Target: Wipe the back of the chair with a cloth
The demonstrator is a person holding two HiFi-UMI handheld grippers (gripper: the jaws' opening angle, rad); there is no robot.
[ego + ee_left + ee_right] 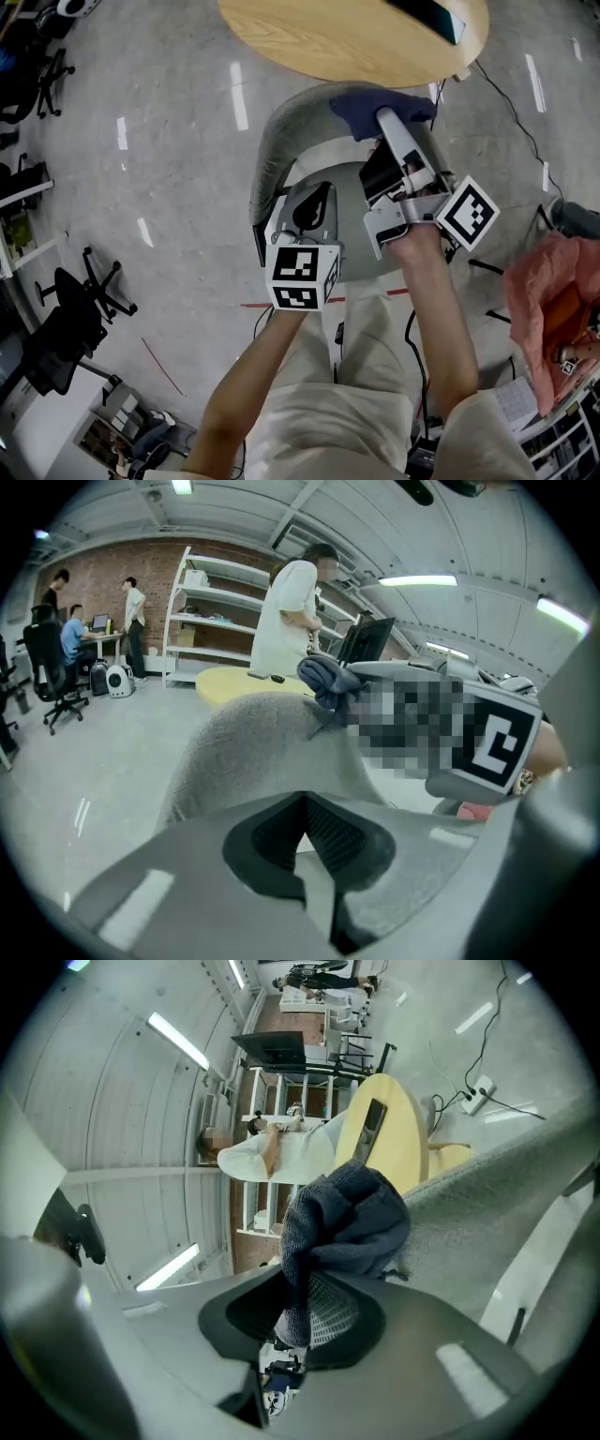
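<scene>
- Cloth (380,111) sits bunched on the top edge of the chair back (281,141), dark blue on grey, on the side nearest the round table (309,37).
- Right gripper (298,1309) has its jaws pinched onto a fold of it, and the rest of the wad spills out in front onto the grey fabric.
- Left gripper (305,834) hangs lower, facing the backrest, jaws closed together with nothing in them.
- This looks like the wiping step itself, at the crest of the backrest.
- Next call, I'd judge: drag the wad along or down the back under steady pressure, gripping firmly so the fold doesn't slip free.
</scene>
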